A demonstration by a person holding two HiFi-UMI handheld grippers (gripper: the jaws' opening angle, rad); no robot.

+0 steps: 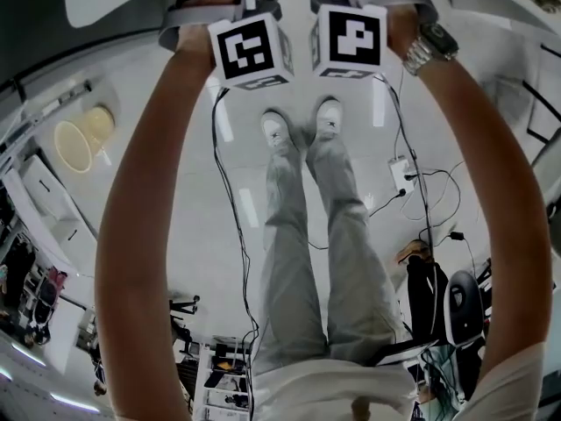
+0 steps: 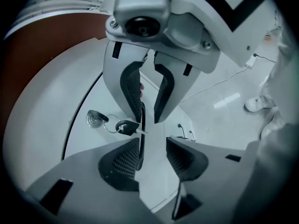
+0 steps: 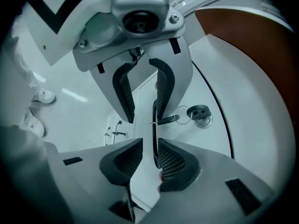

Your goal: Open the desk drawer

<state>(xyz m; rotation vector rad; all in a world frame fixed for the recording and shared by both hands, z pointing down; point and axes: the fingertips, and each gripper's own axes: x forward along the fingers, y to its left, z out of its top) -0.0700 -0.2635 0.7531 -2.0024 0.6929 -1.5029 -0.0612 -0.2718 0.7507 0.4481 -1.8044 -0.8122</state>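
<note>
Left gripper (image 2: 152, 161) pads sit closest in its own view. They stand apart with the thin dark handle (image 2: 141, 133) upright between them, just beside the left-hand pad and clear of the other. The right gripper (image 2: 148, 110) faces it from above, its pads spread round the same handle. Left of the handle lies the white drawer front (image 2: 88, 139), carrying a lock (image 2: 95, 119) with a ring and a loose key (image 2: 127, 126) dangling from it. The brown desktop (image 2: 51, 45) curves above.

The right gripper view mirrors this: its own pads are parted and unclamped, and the handle runs between them, close against the right-hand pad. The lock and key sit to the right, pale floor (image 3: 70, 120) to the left.

From the head view, two bare forearms (image 1: 140, 235) reach away to the marker cubes (image 1: 250, 51), side by side at the top (the jaws lie past the frame's edge). A wristwatch (image 1: 429, 46) is on the right wrist. Below are grey trousers (image 1: 324, 253), white shoes (image 1: 276, 130) and cables (image 1: 230, 200) trailing over the floor.
</note>
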